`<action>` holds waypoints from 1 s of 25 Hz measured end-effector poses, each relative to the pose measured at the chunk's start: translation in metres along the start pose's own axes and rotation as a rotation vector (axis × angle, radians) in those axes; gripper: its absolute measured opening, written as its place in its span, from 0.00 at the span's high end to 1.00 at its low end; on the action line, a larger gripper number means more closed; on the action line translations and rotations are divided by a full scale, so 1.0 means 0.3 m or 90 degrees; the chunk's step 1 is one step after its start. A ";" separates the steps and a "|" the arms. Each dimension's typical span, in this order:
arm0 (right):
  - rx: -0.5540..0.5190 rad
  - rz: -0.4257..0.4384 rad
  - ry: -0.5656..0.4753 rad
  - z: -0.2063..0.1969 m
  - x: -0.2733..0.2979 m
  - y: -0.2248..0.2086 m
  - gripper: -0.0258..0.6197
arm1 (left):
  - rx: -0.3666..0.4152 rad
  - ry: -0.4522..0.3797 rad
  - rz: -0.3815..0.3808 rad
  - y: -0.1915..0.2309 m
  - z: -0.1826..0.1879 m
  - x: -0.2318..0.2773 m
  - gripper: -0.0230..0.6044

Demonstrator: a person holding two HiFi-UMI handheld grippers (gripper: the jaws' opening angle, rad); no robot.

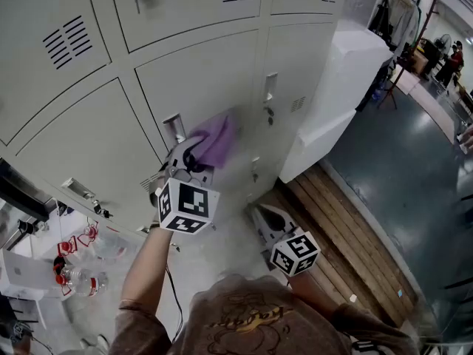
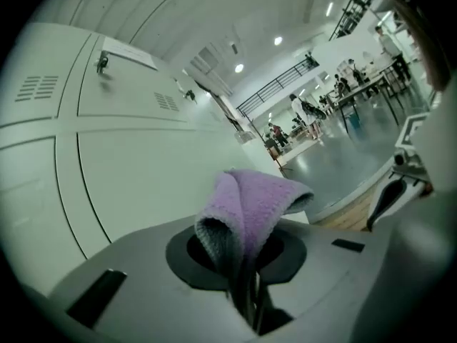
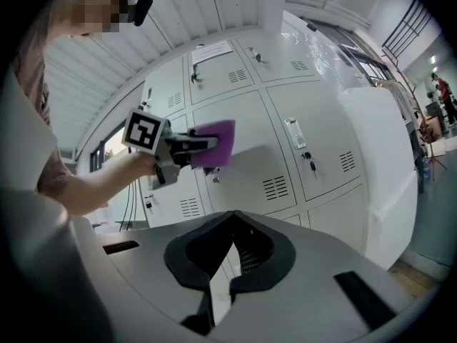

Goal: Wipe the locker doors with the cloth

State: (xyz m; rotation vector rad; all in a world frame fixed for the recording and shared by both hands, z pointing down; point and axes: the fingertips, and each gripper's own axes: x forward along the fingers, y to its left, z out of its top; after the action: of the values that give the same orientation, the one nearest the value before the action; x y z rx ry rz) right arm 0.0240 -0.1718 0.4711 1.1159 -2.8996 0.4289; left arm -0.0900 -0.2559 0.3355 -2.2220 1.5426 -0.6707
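A purple cloth (image 1: 215,142) is pressed against a pale grey locker door (image 1: 199,80) in the middle row. My left gripper (image 1: 194,158) is shut on the cloth. In the left gripper view the cloth (image 2: 251,200) folds up out of the closed jaws, with the locker door (image 2: 143,170) just beyond. My right gripper (image 1: 264,217) hangs lower and to the right, away from the lockers; its jaws (image 3: 230,263) are shut with nothing in them. From the right gripper view I see the left gripper (image 3: 187,148) and the cloth (image 3: 216,143) on the door.
Latches and keys stick out of the locker doors (image 1: 269,87). A white cabinet (image 1: 344,72) stands right of the lockers. Wooden planks (image 1: 347,235) run along the floor below. Bottles (image 1: 74,276) lie at the lower left. People stand far off at the right.
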 end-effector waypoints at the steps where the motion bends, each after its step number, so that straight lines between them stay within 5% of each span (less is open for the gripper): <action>1: -0.001 0.001 0.000 0.000 -0.002 0.003 0.96 | 0.008 -0.013 0.009 0.027 0.044 -0.004 0.89; 15: -0.007 0.000 -0.009 0.015 -0.037 0.010 0.96 | 0.233 -0.132 0.194 0.318 0.505 -0.128 0.89; 25: -0.012 0.001 -0.016 0.033 -0.023 0.013 0.96 | 0.269 -0.128 0.216 0.350 0.539 -0.136 0.89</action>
State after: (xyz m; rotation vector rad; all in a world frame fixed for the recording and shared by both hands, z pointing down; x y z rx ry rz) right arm 0.0275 -0.1672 0.4598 1.1244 -2.9195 0.3891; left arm -0.0919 -0.2507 0.1385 -1.6197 1.4668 -0.5837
